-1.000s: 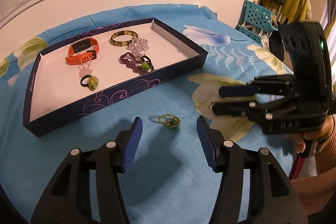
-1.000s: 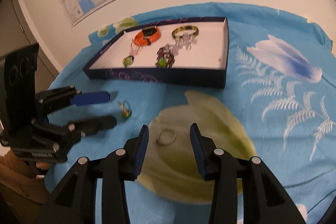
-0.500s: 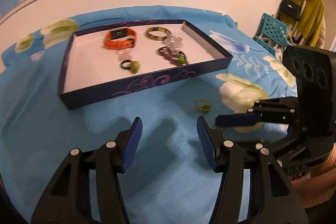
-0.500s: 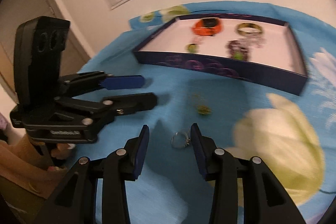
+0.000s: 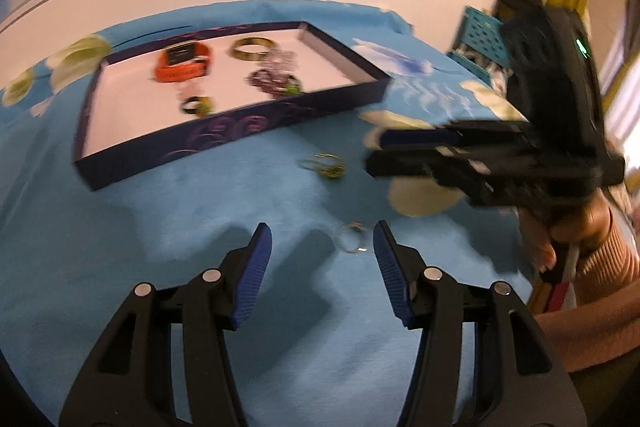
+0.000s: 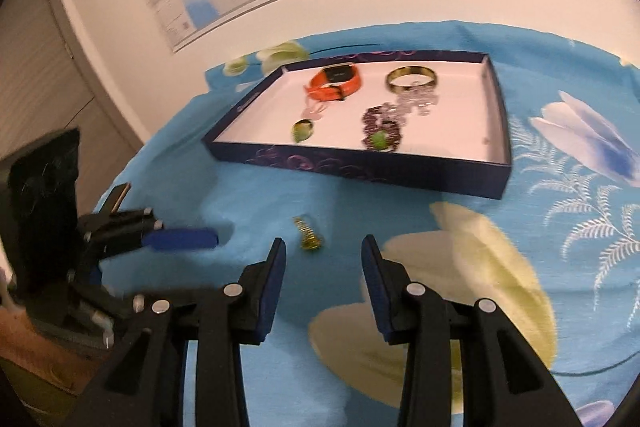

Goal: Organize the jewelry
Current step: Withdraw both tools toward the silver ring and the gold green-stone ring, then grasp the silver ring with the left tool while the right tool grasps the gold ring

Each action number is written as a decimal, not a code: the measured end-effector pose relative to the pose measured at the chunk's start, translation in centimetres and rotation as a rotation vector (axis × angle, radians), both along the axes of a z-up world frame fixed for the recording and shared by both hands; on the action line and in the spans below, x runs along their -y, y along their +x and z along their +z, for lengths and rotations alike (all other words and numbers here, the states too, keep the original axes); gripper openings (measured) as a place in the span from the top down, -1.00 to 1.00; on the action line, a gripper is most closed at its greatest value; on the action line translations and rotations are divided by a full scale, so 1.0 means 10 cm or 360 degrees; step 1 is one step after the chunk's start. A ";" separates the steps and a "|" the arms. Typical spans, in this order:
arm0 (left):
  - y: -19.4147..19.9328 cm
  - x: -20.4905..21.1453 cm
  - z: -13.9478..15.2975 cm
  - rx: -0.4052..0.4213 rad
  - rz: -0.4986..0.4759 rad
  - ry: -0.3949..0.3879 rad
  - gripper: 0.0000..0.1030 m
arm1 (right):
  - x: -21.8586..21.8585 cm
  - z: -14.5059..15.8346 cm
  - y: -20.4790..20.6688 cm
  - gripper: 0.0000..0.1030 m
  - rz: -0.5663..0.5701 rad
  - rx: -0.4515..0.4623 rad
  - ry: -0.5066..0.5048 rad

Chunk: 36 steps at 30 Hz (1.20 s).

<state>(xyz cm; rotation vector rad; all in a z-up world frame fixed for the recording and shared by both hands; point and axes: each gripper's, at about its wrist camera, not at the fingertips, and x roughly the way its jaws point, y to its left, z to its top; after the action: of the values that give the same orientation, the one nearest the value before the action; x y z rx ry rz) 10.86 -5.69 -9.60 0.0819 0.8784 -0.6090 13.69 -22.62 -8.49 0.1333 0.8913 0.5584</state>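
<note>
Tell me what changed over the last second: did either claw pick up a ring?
Neither gripped anything. The claws swapped targets: the left claw swung from the gold ring to the silver ring, and its jaws are closing with the ring between them, untouched. The right claw now faces the gold ring. The silver ring seems shifted off the yellow flower print. The tray and its contents are unchanged.

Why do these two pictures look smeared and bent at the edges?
Left wrist view: motion blur smears the tray, the gold ring and the other hand-held gripper, while its own fingers stay sharp. Right wrist view: milder blur, the watch fairly readable. Both views: the fisheye lens curves the wall and darkens the corners.
</note>
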 end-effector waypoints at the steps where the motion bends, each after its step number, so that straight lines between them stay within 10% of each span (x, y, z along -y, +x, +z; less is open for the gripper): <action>1: -0.02 0.07 -0.02 0.0004 -0.0023 0.0027 0.07 | 0.01 0.00 0.02 0.26 -0.0010 0.0000 0.0003; 12: 0.00 0.30 -0.11 0.0019 -0.0050 0.0159 0.64 | -0.05 -0.04 0.03 0.26 0.0014 0.0012 -0.0015; 23: 0.09 0.14 -0.07 0.0006 0.0044 0.0105 0.65 | -0.23 -0.06 0.05 0.28 0.0090 0.0034 -0.0082; 36: 0.24 -0.09 0.02 0.0032 0.0160 0.0063 0.65 | -0.35 -0.13 0.10 0.84 0.0116 0.0000 -0.0171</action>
<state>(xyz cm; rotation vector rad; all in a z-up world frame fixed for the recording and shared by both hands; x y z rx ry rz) 13.24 -4.79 -9.39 0.0792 0.8699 -0.4959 14.66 -19.12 -9.78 0.0035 0.9268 0.5767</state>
